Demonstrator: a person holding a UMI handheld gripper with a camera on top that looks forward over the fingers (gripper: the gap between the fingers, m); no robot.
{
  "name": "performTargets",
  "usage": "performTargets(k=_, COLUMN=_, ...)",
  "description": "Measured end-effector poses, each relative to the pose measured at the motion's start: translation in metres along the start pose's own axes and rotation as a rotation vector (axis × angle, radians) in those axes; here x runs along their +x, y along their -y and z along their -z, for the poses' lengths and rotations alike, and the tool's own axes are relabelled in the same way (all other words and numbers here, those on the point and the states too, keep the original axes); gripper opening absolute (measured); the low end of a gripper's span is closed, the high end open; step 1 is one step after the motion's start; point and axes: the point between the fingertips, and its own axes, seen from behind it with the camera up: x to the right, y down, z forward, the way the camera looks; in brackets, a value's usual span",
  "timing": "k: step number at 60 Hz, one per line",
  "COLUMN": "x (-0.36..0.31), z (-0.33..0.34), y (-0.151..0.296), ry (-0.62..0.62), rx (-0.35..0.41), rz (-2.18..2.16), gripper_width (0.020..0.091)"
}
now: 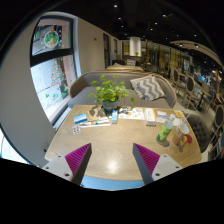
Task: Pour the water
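Tongs (112,160) spread wide above smooth wooden table (110,140).

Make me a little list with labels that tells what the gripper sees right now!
place: a room with sofas and a wall screen
table: light wooden table just ahead of the fingers
plant: green potted plant at the table's far edge
other things: small items by the plant and a cluster of objects on the table's right side, too small to name
gripper: gripper open, nothing between its fingers, pink pads showing
pouring: not started, nothing held
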Motion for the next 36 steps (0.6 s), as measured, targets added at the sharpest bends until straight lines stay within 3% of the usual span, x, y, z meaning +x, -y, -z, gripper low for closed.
performTargets(k=18, x=0.035, z=-0.01, y=-0.013, ry=-0.041, rx=-0.016, rz=-0.014, gripper_width=0.0854)
performTargets(k=36, x=0.149, z=-0.039, y=-0.051, ry=-0.168, rx=-0.014, rz=-0.065, gripper_width=0.0854)
